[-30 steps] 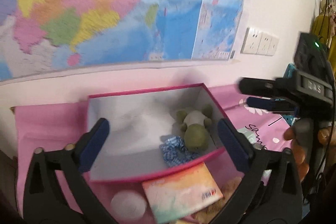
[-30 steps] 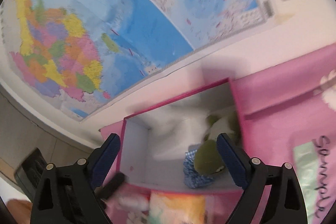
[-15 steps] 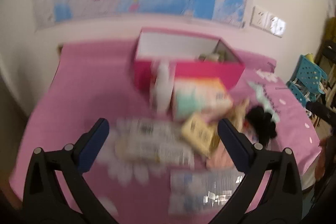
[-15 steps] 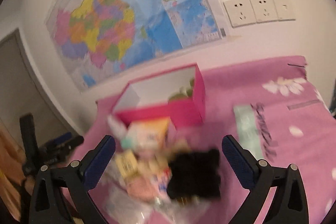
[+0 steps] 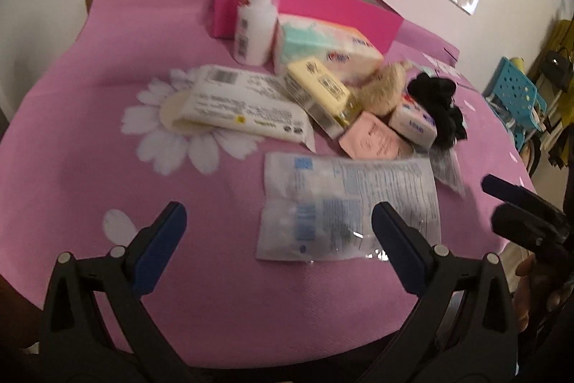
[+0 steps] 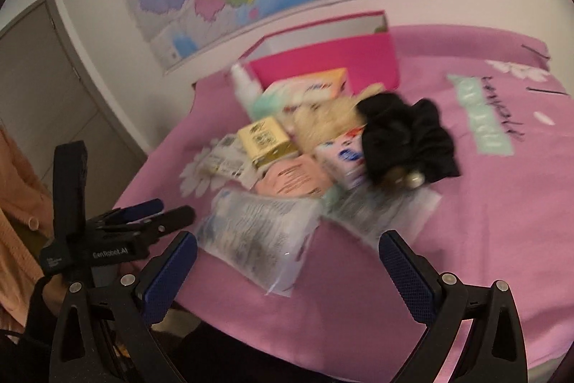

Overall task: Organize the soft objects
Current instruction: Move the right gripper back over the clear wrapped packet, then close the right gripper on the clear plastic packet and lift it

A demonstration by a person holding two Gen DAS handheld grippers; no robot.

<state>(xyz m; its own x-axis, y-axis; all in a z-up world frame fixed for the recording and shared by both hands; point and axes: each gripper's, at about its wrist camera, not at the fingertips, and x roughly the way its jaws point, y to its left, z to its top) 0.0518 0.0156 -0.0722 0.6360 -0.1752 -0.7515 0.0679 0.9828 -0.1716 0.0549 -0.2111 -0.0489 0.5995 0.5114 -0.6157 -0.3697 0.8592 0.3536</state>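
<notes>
Both the left gripper [image 5: 278, 232] and right gripper [image 6: 287, 261] hang spread and empty; grabbing the black scrunchie [image 6: 409, 135] could drag neighbouring packets along.

The left hand-held gripper [image 5: 278, 237] hangs spread wide above a clear packet [image 5: 344, 200] — pink box [image 5: 315, 9] far behind.

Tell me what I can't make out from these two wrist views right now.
- Pink box contents: both views, hidden by its front wall.
- Print on the clear packet: both views, blurred and too small.
- Beige plush: left view, partly covered by the yellow box; right view, smeared.
- Shiny bits under the black scrunchie: right view, blurred.
- Right gripper as seen in the left view: cut off by the edge.
</notes>
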